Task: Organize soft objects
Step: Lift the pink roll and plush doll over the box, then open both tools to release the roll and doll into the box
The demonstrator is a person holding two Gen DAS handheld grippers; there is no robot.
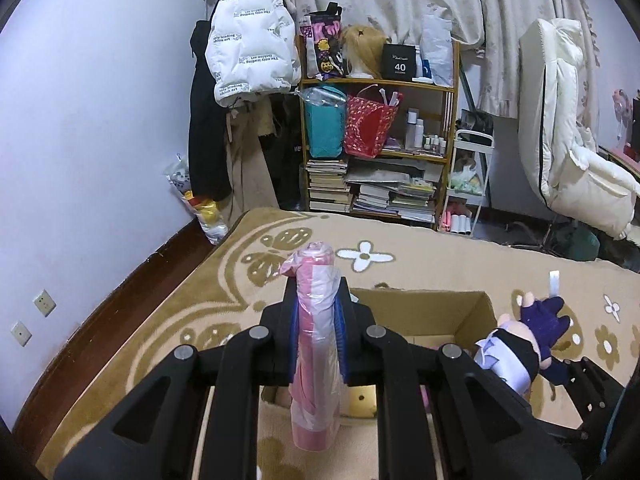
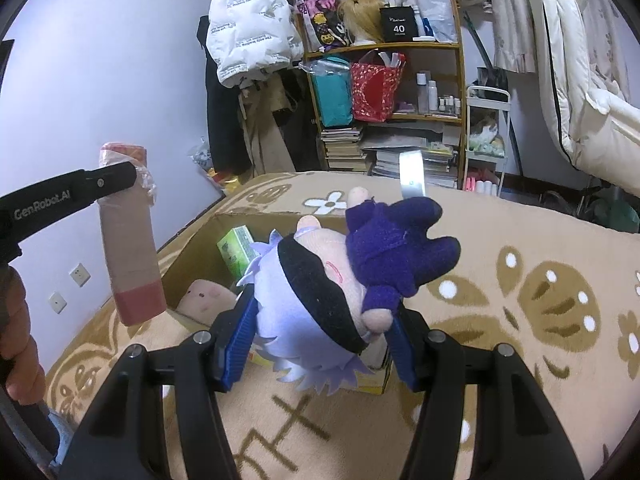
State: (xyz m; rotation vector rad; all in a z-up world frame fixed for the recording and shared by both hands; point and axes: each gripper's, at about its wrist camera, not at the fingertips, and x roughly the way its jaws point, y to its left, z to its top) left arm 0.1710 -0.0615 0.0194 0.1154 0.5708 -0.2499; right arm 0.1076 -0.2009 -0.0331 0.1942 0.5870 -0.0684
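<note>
My left hand-held gripper is clenched tight on a pink roll wrapped in thin plastic, and I hold it up in the air to the left of the cardboard box, above the box's near-left corner. The roll hangs tilted, clear of the patterned blanket.

Moving right: my right hand-held gripper grasps the plush doll by its pale-haired head, dark purple body pointing away from me, right over the box's near edge.

So neither soft thing is in yet; by my reckoning both are carried and ready to drop, the job partly done.

Inside the box, already down: a peach-coloured plush with a little face at the near-left, and a green packet leaning behind it toward the far wall. The doll hides the rest of the box's inside from me, so I can't tell what else it holds.
</note>
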